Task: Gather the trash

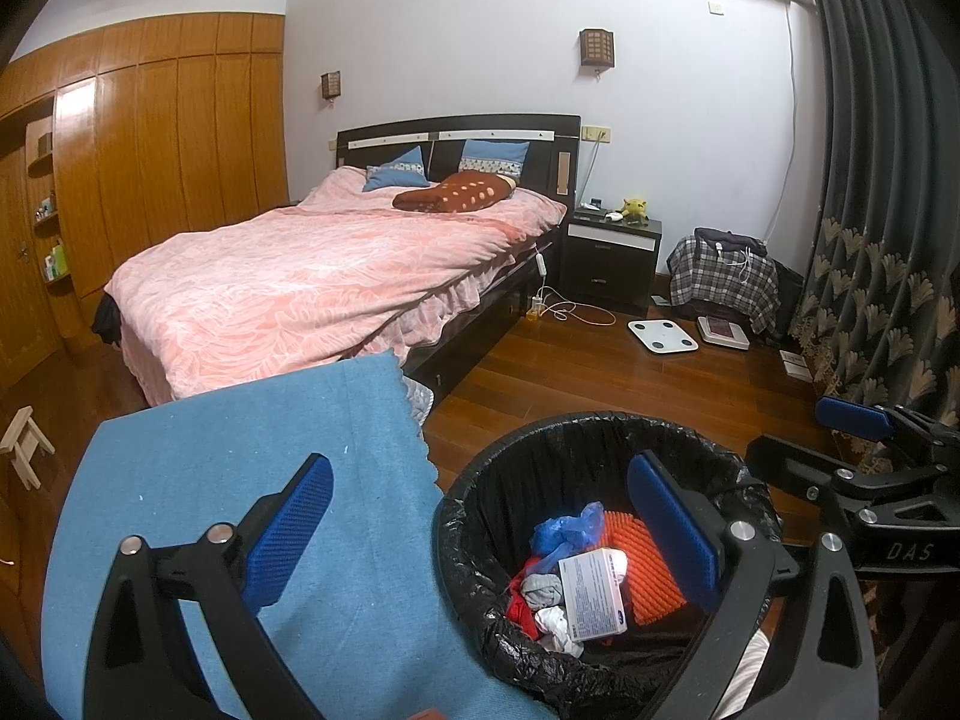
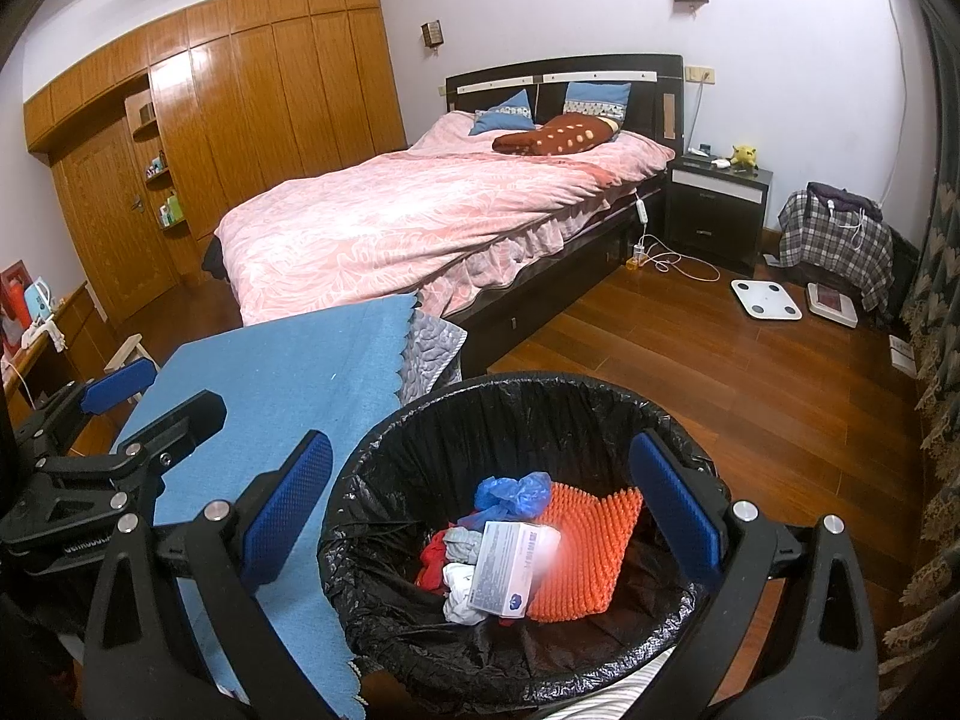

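- Left gripper [image 1: 480,540] is hanging w/ fingers spread wide, nothing between them; one finger is sitting over the blue cloth-covered table [image 1: 240,510], the other over the trash bin [image 1: 600,438].
- Right gripper [image 2: 480,516] is hovering right over the bin mouth, fingers also apart & carrying nothing.
- Trash bin, black liner, is standing on the wood floor [image 2: 750,372], just beside the table edge & near the foot of the bed [image 2: 420,222].
- Inside the bin, already collected: white printed box [image 2: 504,570] lying on top, orange knobbly pad [image 2: 582,546] beside it on the right, crumpled blue plastic bag [image 2: 513,492] behind, plus red & grey/white fabric scraps [image 2: 447,558] on the left.
- Judgement: task is looking mostly done, maybe finished — several items are in the bin & the visible part of the table is showing no loose trash.
- Can't confirm the rest: near table edge is hidden behind the gripper bodies.
- Things on the floor far off, e.g. white bathroom scale [image 2: 765,297] & charger cable [image 2: 672,261], are prob. not trash.
- Likely left: a check for stray bits; otherwise nothing obvious.
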Demonstrator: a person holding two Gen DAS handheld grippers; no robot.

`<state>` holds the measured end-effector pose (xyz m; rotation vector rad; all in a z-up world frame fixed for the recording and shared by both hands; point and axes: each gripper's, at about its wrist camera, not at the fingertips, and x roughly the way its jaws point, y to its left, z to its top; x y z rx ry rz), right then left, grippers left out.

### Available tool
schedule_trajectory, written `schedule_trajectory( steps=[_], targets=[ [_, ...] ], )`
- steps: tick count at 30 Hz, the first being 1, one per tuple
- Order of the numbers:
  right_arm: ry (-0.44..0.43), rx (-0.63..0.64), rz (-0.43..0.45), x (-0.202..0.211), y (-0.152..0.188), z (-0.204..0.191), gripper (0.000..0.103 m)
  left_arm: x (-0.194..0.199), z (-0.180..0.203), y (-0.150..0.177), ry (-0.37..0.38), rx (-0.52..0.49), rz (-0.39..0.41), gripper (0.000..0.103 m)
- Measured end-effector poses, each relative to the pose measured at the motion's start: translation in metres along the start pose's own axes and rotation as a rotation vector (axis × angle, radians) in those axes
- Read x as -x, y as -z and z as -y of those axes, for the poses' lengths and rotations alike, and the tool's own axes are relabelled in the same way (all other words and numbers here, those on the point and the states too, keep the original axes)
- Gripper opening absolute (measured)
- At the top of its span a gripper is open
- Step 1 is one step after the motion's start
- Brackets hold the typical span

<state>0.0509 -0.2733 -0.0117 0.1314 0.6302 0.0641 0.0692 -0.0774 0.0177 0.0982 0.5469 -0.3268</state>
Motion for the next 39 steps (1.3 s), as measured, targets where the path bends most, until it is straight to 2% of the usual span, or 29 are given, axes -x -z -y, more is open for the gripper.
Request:
schedule_trajectory(
  steps=[39],
  targets=[
    [0.0,0.002,-0.002,-0.0004,-0.0015,-0.0011,0.097,0.0003,-0.0008,-0.0001,0.002,0.001,-0.001,0.097]
  ],
)
